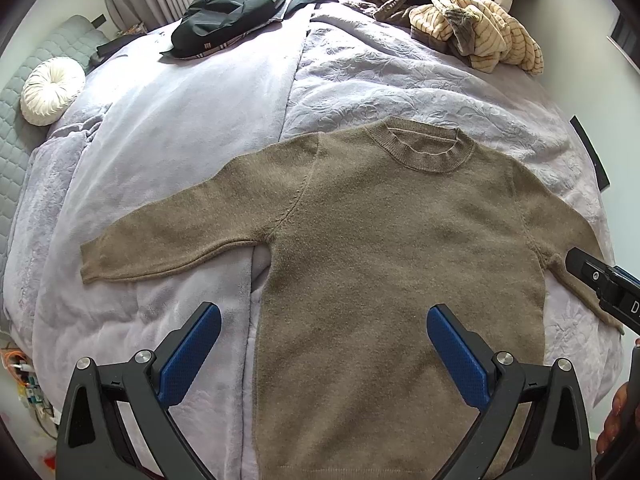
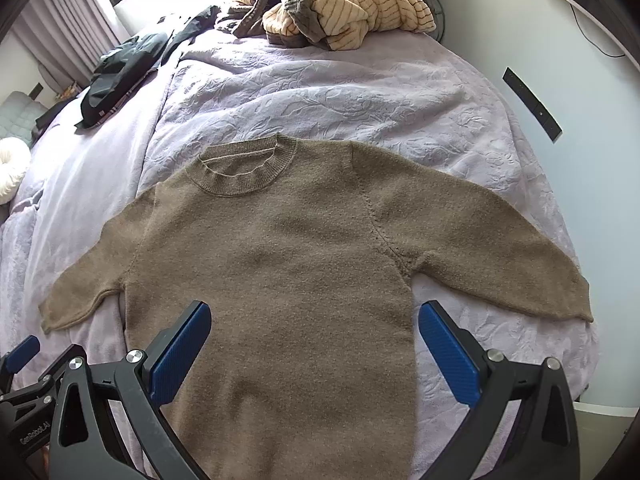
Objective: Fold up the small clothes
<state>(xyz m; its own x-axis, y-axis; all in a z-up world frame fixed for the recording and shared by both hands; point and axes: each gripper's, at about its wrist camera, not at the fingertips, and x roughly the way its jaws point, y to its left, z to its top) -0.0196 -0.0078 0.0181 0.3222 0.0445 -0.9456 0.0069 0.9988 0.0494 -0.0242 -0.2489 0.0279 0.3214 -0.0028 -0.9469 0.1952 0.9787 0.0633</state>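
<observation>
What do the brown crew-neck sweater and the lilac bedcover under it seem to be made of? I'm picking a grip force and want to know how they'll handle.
Brown crew-neck sweater: looks like a soft, fuzzy wool-type knit with a matte nap and a ribbed collar; the exact fibre is unclear.
Lilac bedcover: looks like plush, velvety fabric with a slight sheen and an embossed floral pattern.

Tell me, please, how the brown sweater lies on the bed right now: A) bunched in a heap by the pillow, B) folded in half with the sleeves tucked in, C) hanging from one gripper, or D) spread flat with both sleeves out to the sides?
D: the brown sweater lies flat on the lilac bedspread, collar away from the cameras, a sleeve out to each side, while the left gripper and right gripper stand open above it, holding nothing.
</observation>
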